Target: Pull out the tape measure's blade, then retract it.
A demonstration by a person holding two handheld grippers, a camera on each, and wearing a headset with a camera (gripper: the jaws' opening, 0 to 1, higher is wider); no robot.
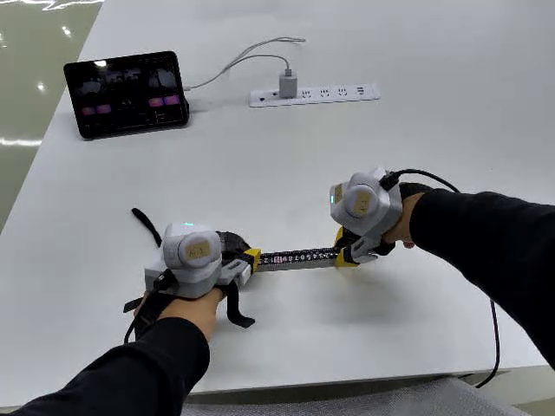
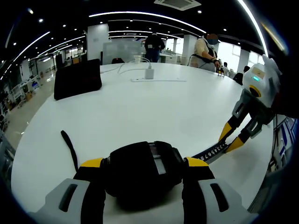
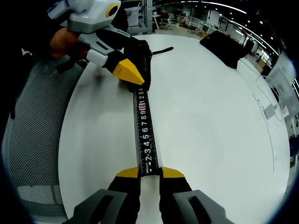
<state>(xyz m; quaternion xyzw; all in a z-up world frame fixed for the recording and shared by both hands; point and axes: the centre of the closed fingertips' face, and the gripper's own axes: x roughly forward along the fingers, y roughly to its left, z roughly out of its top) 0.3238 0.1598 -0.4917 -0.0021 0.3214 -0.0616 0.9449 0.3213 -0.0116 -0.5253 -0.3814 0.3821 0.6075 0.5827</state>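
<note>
The black tape measure case sits on the white table, clamped between the yellow-tipped jaws of my left gripper, which is shut on it. Its blade, black with white numbers, stretches a short way across the table to my right gripper, shut on the blade's tip. In the head view the blade runs between the left gripper and the right gripper. The right gripper also shows at the right of the left gripper view. A black wrist strap trails from the case.
A dark tablet stands at the far left of the table. A white power strip with a plugged charger and cable lies at the back. The table's near edge runs just below my arms. Several people stand in the distance.
</note>
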